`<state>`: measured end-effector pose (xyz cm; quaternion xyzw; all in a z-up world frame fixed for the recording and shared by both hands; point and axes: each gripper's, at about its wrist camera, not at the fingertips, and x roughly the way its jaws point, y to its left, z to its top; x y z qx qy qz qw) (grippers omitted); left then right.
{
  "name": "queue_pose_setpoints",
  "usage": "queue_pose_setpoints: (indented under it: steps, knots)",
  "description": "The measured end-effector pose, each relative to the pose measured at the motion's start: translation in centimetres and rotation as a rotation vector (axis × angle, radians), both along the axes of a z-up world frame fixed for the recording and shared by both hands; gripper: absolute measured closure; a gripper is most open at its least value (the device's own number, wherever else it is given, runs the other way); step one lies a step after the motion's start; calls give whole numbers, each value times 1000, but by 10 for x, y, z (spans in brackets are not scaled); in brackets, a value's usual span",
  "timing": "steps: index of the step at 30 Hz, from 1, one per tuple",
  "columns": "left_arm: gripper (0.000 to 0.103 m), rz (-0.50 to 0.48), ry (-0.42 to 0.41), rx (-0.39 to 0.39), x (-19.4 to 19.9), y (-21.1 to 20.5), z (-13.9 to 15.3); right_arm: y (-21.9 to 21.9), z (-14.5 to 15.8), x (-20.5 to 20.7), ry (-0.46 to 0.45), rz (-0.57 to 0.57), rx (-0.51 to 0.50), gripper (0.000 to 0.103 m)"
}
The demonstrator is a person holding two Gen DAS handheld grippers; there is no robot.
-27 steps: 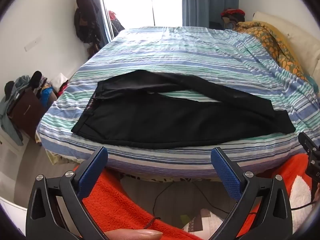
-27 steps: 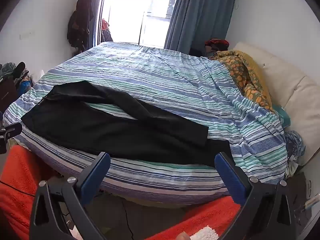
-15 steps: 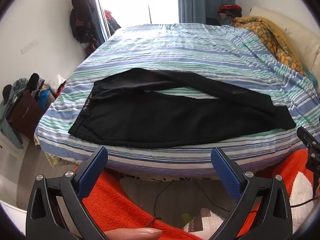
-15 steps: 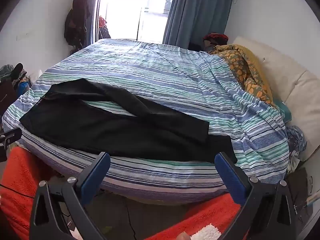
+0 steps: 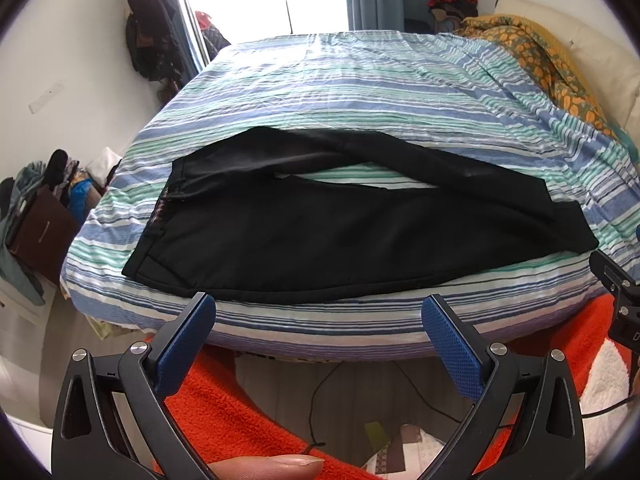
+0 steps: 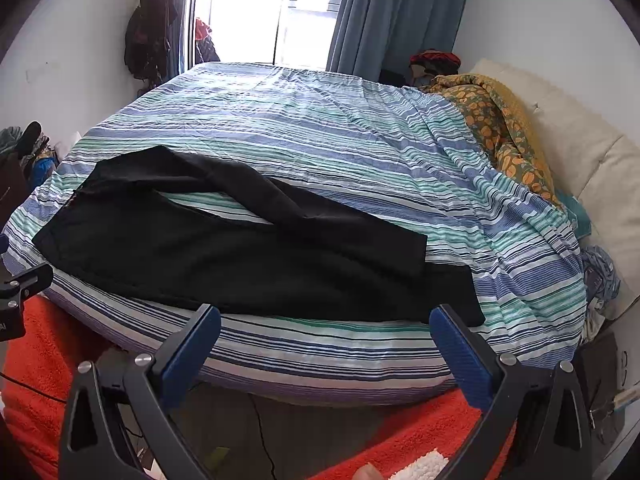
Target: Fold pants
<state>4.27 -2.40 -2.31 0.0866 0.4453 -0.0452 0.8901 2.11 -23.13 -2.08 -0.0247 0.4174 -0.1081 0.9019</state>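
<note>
The black pants (image 5: 344,232) lie flat near the front edge of the striped bed (image 5: 360,92). Both the left gripper (image 5: 318,320) and right gripper (image 6: 324,330) have jaws spread, holding nothing. Only the left view shows the waistband's inside; only the right shows the blue curtain (image 6: 384,16) fully.

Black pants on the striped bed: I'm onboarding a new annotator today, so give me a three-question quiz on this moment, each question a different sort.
1. True or false: the left tongs are shut on the black pants.
2. Multiple choice: the waistband of the pants lies toward which side in both views? A) left B) right C) far edge
3. Fill in: the pants lie on a ______ bedspread.

Key: 1. False: both the left tongs and the right tongs are open, short of the pants, holding nothing. 2. A. 3. Striped.
</note>
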Motion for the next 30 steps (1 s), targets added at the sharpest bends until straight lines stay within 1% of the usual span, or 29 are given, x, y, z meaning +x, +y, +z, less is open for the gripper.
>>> queue_pose_setpoints:
  steps: [3, 6, 10, 15, 21, 30]
  knots:
    - [0, -3, -1, 9, 7, -4, -2, 0, -4, 8, 20, -14, -19, 0]
    - [0, -8, 10, 18, 13, -8, -8, -5, -7, 13, 33, -51, -55, 0]
    - [0, -15, 32, 30, 22, -15, -15, -15, -14, 19, 57, -81, -57, 0]
    - [0, -22, 40, 43, 28, -24, -22, -26, -25, 23, 89, -97, -39, 0]
    - [0, -35, 55, 60, 31, -35, -29, -34, -33, 24, 106, -115, -23, 0]
    - [0, -25, 71, 68, 32, -33, -35, -34, -42, 26, 127, -114, 7, 0]
